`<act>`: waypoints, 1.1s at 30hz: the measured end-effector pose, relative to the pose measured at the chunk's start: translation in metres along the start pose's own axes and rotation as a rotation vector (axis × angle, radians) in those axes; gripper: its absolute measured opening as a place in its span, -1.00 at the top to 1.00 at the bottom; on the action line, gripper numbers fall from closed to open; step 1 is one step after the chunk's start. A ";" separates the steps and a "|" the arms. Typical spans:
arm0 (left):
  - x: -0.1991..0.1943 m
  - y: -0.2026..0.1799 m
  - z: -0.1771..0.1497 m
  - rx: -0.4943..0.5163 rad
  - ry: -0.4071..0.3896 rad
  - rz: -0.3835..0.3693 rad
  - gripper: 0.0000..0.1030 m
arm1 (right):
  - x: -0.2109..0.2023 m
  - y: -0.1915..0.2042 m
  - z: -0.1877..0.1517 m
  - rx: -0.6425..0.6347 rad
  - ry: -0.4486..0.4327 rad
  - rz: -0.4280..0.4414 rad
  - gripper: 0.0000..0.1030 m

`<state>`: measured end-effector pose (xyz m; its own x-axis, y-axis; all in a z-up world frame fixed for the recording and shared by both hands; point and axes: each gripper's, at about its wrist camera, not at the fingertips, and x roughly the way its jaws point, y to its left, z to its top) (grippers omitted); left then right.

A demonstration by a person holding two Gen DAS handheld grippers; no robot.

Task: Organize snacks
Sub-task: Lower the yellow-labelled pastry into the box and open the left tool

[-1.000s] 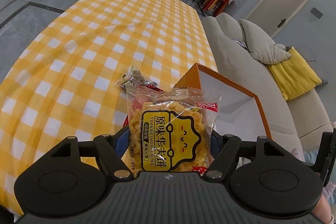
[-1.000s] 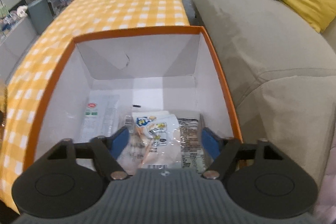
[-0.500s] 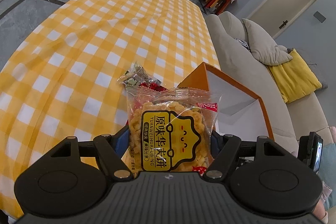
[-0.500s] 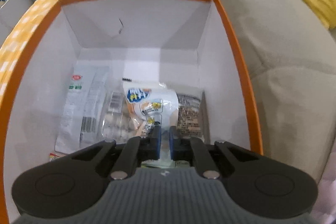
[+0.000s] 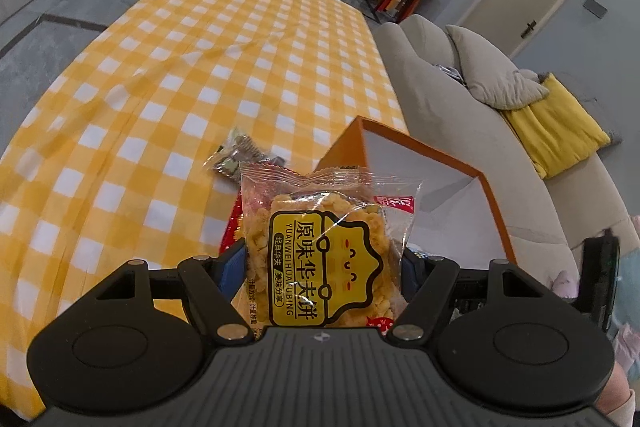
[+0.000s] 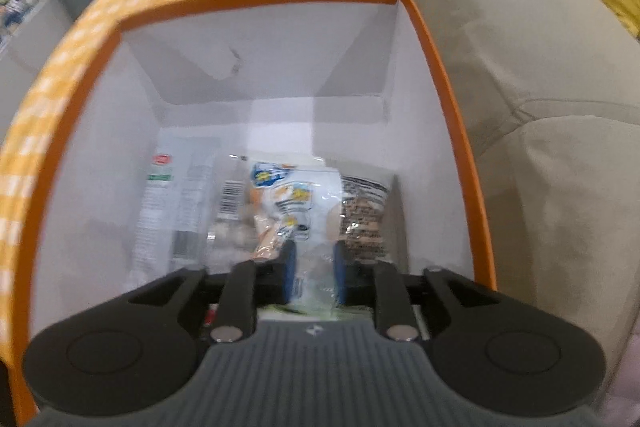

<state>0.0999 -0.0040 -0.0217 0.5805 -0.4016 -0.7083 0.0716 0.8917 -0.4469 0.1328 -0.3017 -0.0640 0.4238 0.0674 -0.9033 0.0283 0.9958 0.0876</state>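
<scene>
My left gripper [image 5: 322,265] is shut on a clear packet of yellow puffed snack with a yellow label [image 5: 320,219], held upright above the table beside the orange box [image 5: 344,143]. A small dark-patterned packet [image 5: 236,155] and a red packet [image 5: 234,227] lie on the cloth behind it. My right gripper [image 6: 314,267] points down inside the orange box with white walls [image 6: 280,59]. Its jaws are opening, a narrow gap apart, over a white packet with a blue logo [image 6: 292,195] that lies on the box floor between them. A pale packet [image 6: 168,195] and a dark-printed packet [image 6: 364,215] lie beside it.
The yellow-and-white checked tablecloth [image 5: 200,67] stretches far to the left and back. A beige sofa [image 5: 460,131] with a yellow cushion [image 5: 556,123] runs along the table's right side, close to the box.
My right gripper sank lower into the box; its jaws went from wide to nearly shut and have now parted a little. The left gripper still holds the yellow packet in place.
</scene>
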 end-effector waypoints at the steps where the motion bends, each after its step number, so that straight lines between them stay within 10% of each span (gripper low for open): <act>1: -0.002 -0.004 0.000 0.012 0.000 0.001 -0.61 | -0.005 -0.003 0.000 0.010 -0.014 0.032 0.29; 9: -0.006 -0.045 0.001 0.178 -0.008 0.049 -0.61 | -0.050 -0.037 -0.003 0.129 -0.138 0.184 0.24; 19: 0.036 -0.128 0.005 0.682 0.080 0.133 -0.60 | -0.075 -0.065 -0.014 0.207 -0.244 0.285 0.23; 33: 0.124 -0.171 0.024 1.151 0.188 0.029 -0.60 | -0.079 -0.064 -0.017 0.097 -0.209 0.324 0.14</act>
<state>0.1796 -0.2011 -0.0203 0.4714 -0.3164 -0.8232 0.8097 0.5252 0.2618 0.0820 -0.3699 -0.0053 0.5999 0.3525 -0.7182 -0.0555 0.9139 0.4022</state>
